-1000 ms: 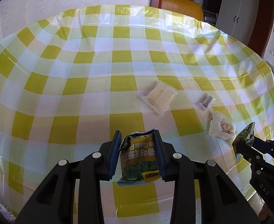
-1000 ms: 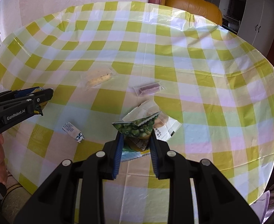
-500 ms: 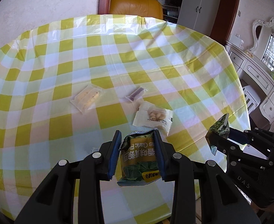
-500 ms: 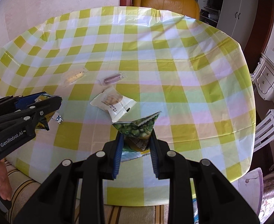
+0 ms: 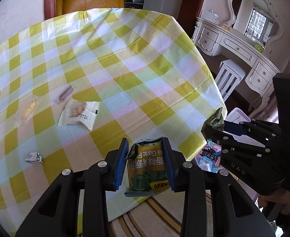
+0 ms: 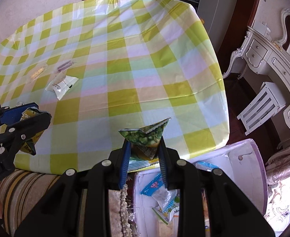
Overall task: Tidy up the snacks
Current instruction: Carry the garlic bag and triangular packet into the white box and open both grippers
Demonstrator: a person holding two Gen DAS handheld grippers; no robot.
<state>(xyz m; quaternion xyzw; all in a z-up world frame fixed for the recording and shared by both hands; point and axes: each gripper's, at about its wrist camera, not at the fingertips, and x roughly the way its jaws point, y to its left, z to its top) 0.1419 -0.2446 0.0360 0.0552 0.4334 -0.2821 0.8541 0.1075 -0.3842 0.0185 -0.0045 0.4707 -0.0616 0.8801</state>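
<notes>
This is a lived-in home: a table under a yellow checked plastic cloth (image 5: 109, 63), an orange leather armchair (image 5: 89, 0) at the top of the frame, an ornate white dressing table (image 5: 241, 49) with mirror (image 5: 259, 21) upper right, and striped carpet (image 6: 20, 183) below.

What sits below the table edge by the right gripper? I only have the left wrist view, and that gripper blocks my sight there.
Observer: In the right wrist view, a white box with a lilac rim stands on the floor beside the table.
Operator: Is it empty?
Observer: No, several snack packs lie inside, among them a blue-and-white packet.
Operator: What does the right gripper carry?
Observer: A green pea snack bag, pinched between its blue pads, just above the table edge near the box.
Operator: And my left gripper?
Observer: From the right wrist view, it holds its yellow-green garlic snack bag at the table's near edge.
</notes>
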